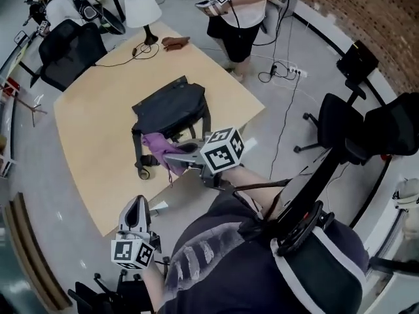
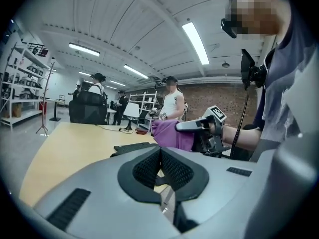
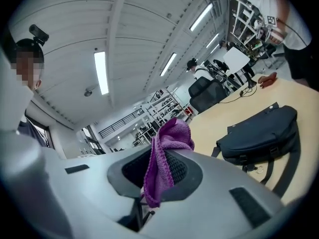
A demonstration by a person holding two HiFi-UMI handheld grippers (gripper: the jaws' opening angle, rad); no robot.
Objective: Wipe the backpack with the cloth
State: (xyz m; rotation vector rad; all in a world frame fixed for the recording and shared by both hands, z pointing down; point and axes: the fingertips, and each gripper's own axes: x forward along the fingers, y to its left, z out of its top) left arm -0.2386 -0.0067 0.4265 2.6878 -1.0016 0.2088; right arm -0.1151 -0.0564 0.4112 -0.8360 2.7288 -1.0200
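**Cloth clamped in the right tool, at the backpack's near end**

We hold the right tool [image 1: 173, 157] over the near edge of the bench [image 1: 91, 116], with its jaws closed on the purple cloth [image 1: 157, 146]. In the right gripper view the cloth [image 3: 163, 156] is pinched between the two dark pads. One fold bunches above them and a tail hangs down in front.

The black backpack [image 1: 171, 108] lies flat about the middle of the bench, nearer the near edge than the far corner. Its straps trail toward that edge. From the head view the cloth hangs at the backpack's near end. We think it brushes the fabric there, though the overlap is too small for us to be sure. A small round fitting [image 1: 144, 173] sits by a strap, close to the near edge.

Our left tool [image 1: 137, 205] is held low, just off the near corner of the bench and well apart from the backpack. Its jaws are together with nothing between them, as the left gripper view shows.

At the far corner stand a white lamp [image 1: 143, 9] and a small brown item [image 1: 175, 42]. A black chair [image 1: 69, 52] is drawn up at the far left edge. Another person [image 1: 241, 12] stands beyond the far right edge.
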